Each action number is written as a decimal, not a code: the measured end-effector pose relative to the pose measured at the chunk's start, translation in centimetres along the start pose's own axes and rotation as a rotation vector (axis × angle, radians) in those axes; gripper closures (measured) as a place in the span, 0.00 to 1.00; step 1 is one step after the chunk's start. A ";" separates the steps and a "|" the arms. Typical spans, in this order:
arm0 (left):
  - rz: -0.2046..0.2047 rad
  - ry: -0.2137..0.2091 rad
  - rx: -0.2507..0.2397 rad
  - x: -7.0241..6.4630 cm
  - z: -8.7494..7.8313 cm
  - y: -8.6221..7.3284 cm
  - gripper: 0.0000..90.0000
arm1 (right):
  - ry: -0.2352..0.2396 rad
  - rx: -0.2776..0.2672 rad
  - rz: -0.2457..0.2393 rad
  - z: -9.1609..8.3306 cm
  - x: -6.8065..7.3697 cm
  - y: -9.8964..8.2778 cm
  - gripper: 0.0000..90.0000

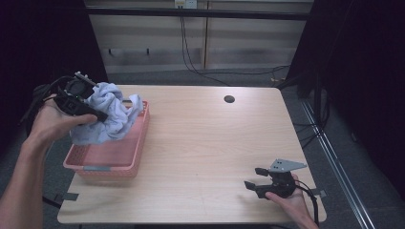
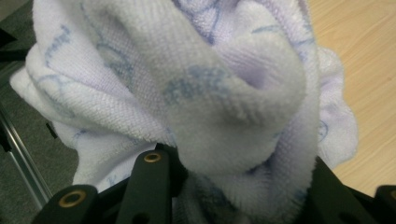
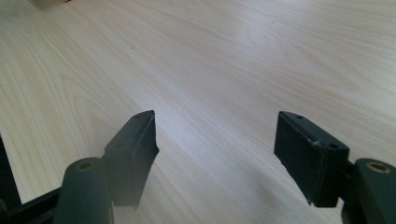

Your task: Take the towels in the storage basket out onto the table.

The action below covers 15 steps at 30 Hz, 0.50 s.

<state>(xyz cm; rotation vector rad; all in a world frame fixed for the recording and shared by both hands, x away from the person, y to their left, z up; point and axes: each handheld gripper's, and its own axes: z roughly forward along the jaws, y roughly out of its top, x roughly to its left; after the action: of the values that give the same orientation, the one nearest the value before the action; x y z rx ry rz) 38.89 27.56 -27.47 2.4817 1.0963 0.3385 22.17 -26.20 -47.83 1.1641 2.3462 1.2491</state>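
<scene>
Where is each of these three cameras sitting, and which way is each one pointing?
High view: above the person's side, looking forward and down on the table; both forearms, left gripper and right gripper show.
Left gripper view: rides on the left gripper, looking along its black fingers into the pale towel they clamp.
Right gripper view: rides on the right gripper, looking along its open fingers across bare tabletop.
Shared: the high view and the left gripper view both show the towel, held over the pink basket.

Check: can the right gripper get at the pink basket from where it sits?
Probably yes. The right gripper rests open at the table's near right corner, with bare wood between it and the pink basket. The left gripper holds the towel bunched above the basket's far end.
</scene>
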 end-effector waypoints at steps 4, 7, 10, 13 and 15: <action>0.029 -0.006 -0.015 -1.2 -0.5 1.2 0.72 | 0.000 -0.006 -0.003 0.0 0.0 0.0 0.33; 0.038 -0.011 -0.035 -1.9 -0.8 1.9 0.72 | 0.001 -0.007 0.000 -0.1 0.0 0.0 0.33; 0.065 -0.034 -0.028 -2.8 -1.0 2.8 0.72 | 0.000 -0.009 -0.002 -0.2 0.0 0.0 0.33; 0.085 -0.047 -0.027 -3.9 -1.0 3.8 0.72 | 0.001 -0.009 0.000 -0.2 -0.1 0.0 0.32; 0.095 -0.057 -0.017 -4.5 -0.8 4.4 0.72 | 0.001 -0.011 -0.001 -0.2 -0.1 0.0 0.32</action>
<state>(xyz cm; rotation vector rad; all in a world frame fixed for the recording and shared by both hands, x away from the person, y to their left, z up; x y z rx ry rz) 38.40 21.73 -25.02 2.5174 0.9511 0.3015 22.09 -26.39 -47.69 1.1591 2.3372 1.2605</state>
